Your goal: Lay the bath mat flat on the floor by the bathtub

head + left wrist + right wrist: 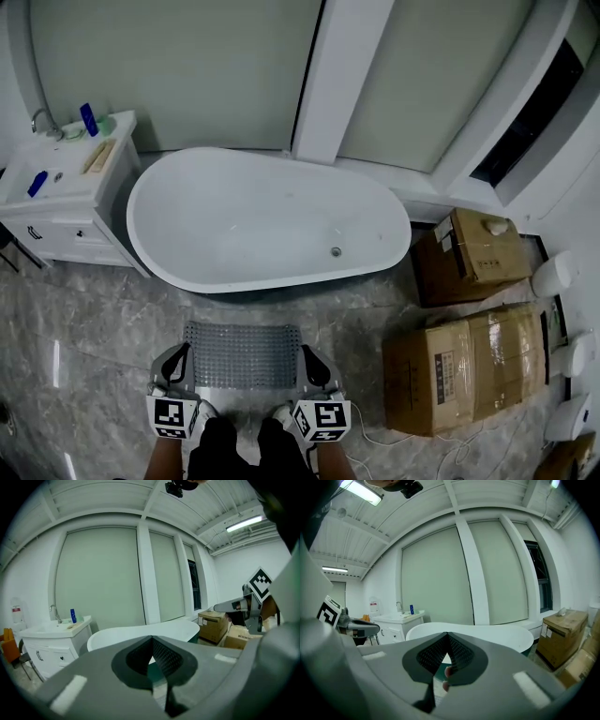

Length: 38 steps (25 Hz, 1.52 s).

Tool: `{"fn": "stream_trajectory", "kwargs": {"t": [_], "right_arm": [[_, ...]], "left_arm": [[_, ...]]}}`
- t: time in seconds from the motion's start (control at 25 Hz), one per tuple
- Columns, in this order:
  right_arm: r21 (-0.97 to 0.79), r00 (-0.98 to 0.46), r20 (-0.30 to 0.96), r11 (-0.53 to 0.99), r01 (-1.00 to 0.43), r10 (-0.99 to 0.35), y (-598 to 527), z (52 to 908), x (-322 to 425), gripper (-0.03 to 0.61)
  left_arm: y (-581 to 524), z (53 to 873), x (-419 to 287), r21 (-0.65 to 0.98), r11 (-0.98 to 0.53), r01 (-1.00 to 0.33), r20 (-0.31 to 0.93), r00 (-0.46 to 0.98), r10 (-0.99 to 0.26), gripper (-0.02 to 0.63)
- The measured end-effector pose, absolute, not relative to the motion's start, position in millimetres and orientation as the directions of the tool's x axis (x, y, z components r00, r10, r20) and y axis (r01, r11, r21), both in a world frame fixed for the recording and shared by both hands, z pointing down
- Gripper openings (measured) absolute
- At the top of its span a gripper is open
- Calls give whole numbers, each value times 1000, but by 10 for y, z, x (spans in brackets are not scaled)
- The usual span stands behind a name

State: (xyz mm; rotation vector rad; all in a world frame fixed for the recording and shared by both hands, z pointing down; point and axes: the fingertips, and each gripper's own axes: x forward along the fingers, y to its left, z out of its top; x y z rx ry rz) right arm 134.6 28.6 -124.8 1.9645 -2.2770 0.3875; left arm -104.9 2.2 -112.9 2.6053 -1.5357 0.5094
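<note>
Nearest me, my left gripper and right gripper both have their jaws together and empty. Between them, equally near each, the grey studded rectangular bath mat lies flat, its long axis left-right. Farther off is the white oval bathtub.

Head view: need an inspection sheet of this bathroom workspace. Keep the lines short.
Surface: grey stone-look floor, glossy.
Job's things: bath mat spread out in front of the bathtub.
Clutter: large cardboard box and small cardboard box right of the tub; blue bottle on the vanity.
Grippers: left claw and right claw both shut, one at each side of the mat.
Cables: white cable on the floor by the large box.
Surroundings: shaded windows behind the tub.
</note>
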Motion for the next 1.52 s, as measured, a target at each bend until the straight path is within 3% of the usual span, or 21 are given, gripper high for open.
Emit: {"fn": "stream_trajectory", "kwargs": {"t": [0.64,0.92,1.52], "right_arm": [[-107,-161,139,146,-983,-977,371,-1879,1654,23],[-81,-215,104,207,-975,-971,392,-2036,1616,23],[-39,-231,36,230,-973,-972,363,-2447,1783,23]], "left_arm": [[109,-1748,-857,-109,-478,-872,242,443,-863,2],[165,-2071,-848,-84,-447,-891,148,432,-889,2],[149,-2424,-752,-93,-408,-908,125,396,-910,2]]}}
